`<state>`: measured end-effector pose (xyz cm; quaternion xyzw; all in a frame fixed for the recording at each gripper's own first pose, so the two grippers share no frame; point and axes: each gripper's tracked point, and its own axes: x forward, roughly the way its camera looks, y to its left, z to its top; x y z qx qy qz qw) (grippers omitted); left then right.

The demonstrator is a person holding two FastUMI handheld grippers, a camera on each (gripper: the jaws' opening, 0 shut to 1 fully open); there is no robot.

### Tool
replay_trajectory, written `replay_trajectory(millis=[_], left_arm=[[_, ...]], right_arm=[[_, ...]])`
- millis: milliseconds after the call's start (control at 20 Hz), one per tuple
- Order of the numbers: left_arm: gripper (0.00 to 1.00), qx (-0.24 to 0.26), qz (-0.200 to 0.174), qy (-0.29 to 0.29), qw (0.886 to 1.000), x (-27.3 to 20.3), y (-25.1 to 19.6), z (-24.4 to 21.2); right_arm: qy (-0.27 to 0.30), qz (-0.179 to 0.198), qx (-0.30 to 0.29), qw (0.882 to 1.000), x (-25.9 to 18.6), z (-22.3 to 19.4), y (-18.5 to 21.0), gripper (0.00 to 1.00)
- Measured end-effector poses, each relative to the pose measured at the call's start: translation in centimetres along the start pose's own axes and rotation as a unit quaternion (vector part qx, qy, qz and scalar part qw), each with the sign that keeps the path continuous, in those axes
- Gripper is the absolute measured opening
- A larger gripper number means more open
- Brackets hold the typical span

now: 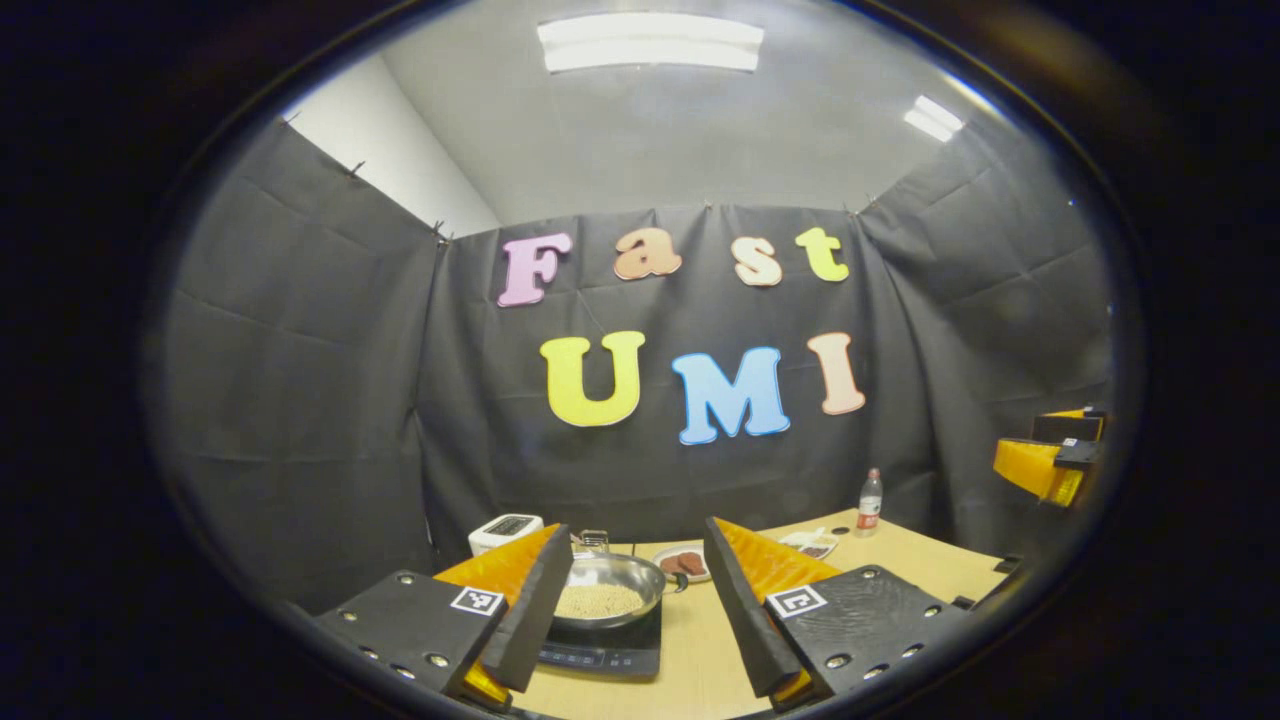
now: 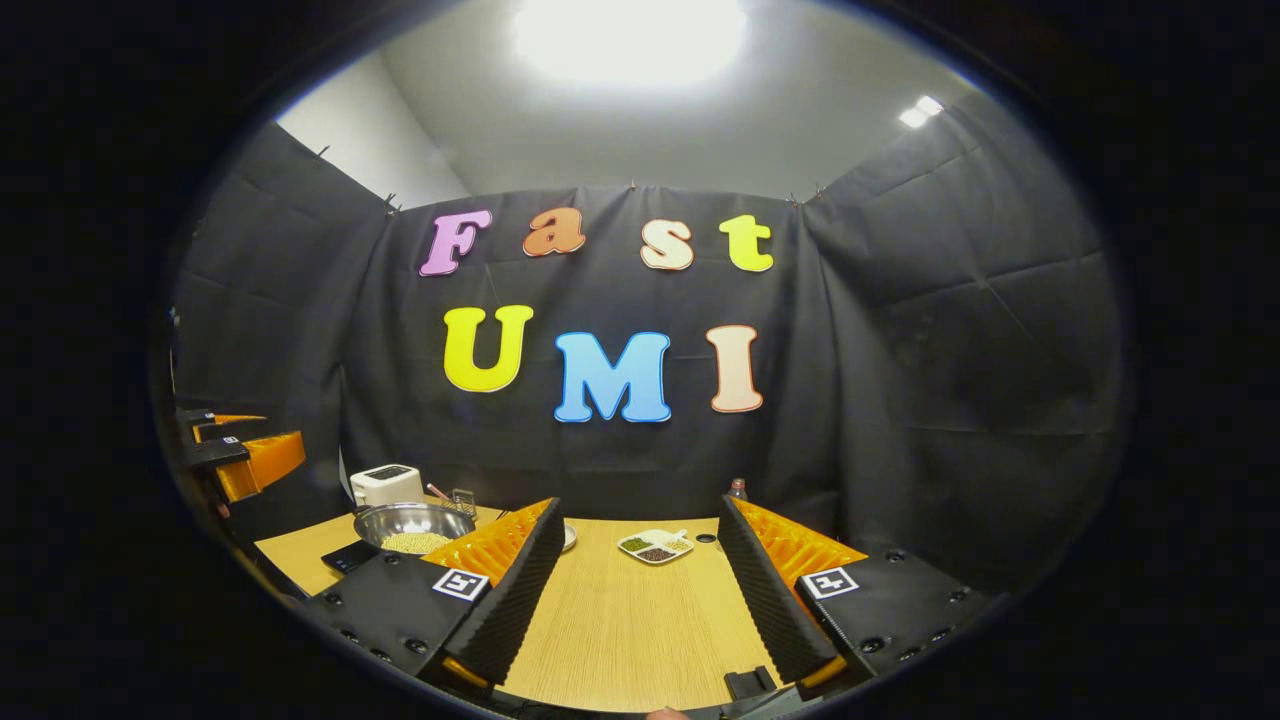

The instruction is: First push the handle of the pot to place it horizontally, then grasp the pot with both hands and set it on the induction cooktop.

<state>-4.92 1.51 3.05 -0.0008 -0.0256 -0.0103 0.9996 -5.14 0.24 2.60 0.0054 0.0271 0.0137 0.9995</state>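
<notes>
— Left gripper view first: what's the claw doing?
— The left gripper [image 1: 640, 610] is spread wide, nothing between its fingers. Beyond it the pot [image 1: 610, 590], with pale grains inside, sits on the induction cooktop [image 1: 605, 650] on the wooden table [image 1: 700, 670]. A white toaster [image 1: 505, 530] stands behind, a small plate [image 1: 685, 562] beside the pot, a bottle [image 1: 870, 502] further right. The right gripper [image 1: 1050, 455] hangs at the right edge.
— And the right gripper view?
— Its claw [image 2: 635, 590] is wide too, empty above bare table. The pot [image 2: 415, 525] sits on the cooktop off to the left, a divided dish [image 2: 655, 546] ahead.
</notes>
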Motion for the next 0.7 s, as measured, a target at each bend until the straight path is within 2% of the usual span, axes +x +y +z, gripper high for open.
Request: replay_trajectory(millis=[100,200,250,350,400,450,500,650,700], left_arm=[[0.77,-0.003,0.003,-0.003,1.000,-0.7,0.8,0.2],[0.77,-0.004,0.005,-0.004,1.000,-1.2,1.5,0.4],[0.77,-0.005,0.005,-0.005,1.000,-1.5,1.7,0.4],[0.80,-0.004,0.006,-0.009,1.000,-1.7,1.9,0.7],[0.77,-0.005,0.006,-0.009,1.000,-1.6,2.1,0.7],[0.77,-0.007,0.006,-0.008,1.000,-1.6,2.0,0.7],[0.77,-0.008,0.006,-0.009,1.000,-1.5,2.1,0.8],[0.77,-0.009,0.002,-0.011,1.000,-1.5,1.7,0.8],[0.77,-0.010,0.001,-0.009,1.000,-1.4,1.6,0.7]], right_arm=[[-0.002,-0.004,-0.003,1.000,-0.8,0.3,0.0,0.98],[-0.002,-0.005,-0.002,1.000,-1.3,0.3,0.2,0.98],[0.000,-0.005,-0.001,1.000,-1.6,0.2,0.3,0.94],[0.000,-0.006,0.001,1.000,-1.9,0.2,0.4,0.98],[0.001,-0.006,0.000,1.000,-1.9,0.2,0.5,0.97],[0.002,-0.006,-0.001,1.000,-1.9,0.2,0.6,0.98],[0.001,-0.005,-0.002,1.000,-1.9,0.3,0.7,0.94],[-0.002,-0.006,-0.004,1.000,-1.9,0.4,0.9,0.94],[-0.003,-0.005,-0.004,1.000,-1.8,0.4,1.0,0.98]])
